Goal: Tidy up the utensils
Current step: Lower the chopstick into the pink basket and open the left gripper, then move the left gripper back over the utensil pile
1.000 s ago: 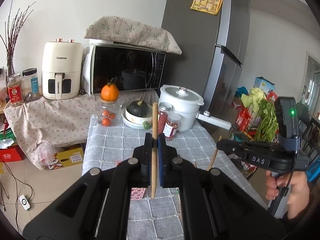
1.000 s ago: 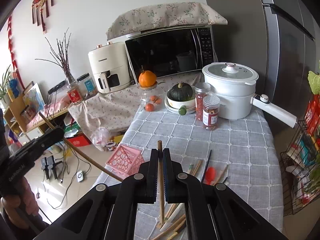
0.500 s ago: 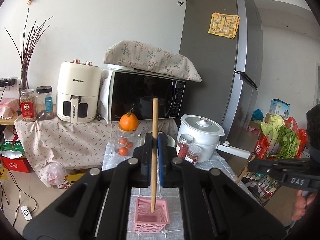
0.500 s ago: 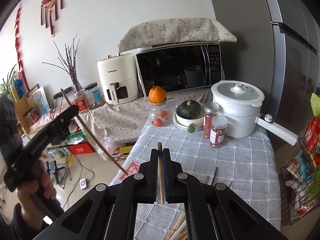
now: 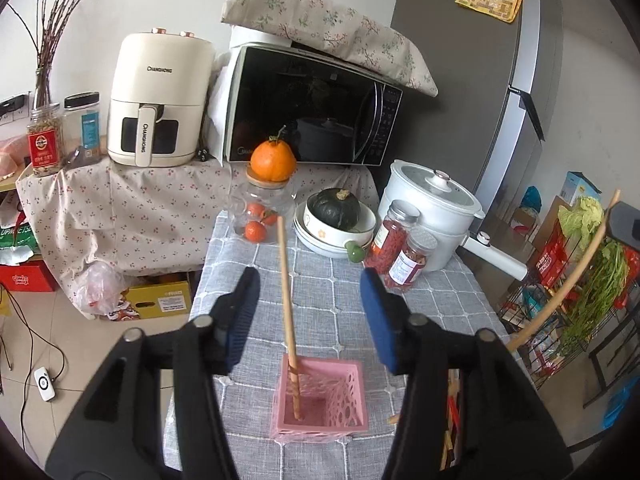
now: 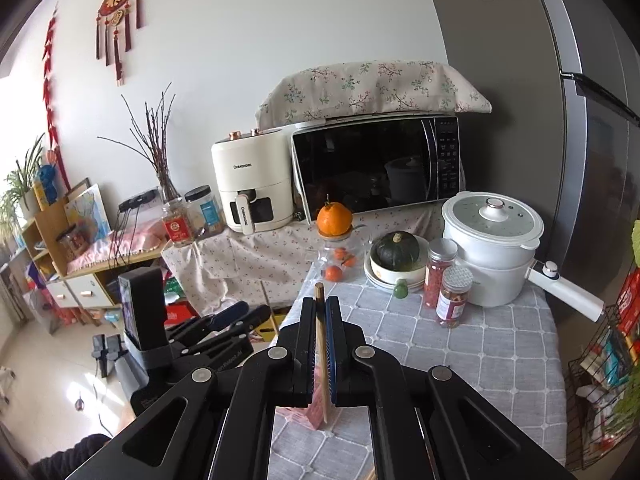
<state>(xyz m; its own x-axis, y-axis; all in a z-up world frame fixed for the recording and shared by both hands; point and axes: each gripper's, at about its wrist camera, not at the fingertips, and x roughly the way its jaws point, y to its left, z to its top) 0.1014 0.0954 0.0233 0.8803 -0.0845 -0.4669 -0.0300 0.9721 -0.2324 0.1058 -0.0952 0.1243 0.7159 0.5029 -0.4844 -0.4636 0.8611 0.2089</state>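
Left wrist view: the left gripper (image 5: 308, 312) is gaping wide around a wooden chopstick (image 5: 287, 304) that is standing in the pink basket (image 5: 320, 426) at 6 o'clock, leaning toward 12. Right gripper (image 6: 320, 312) is clamping a second chopstick (image 6: 321, 354).

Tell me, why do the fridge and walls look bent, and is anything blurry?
Left wrist view: the fisheye lens bows the fridge, corners go black, and the near pink basket stays fairly sharp. Right wrist view: same bending, plus sunlight glaring on the floor.
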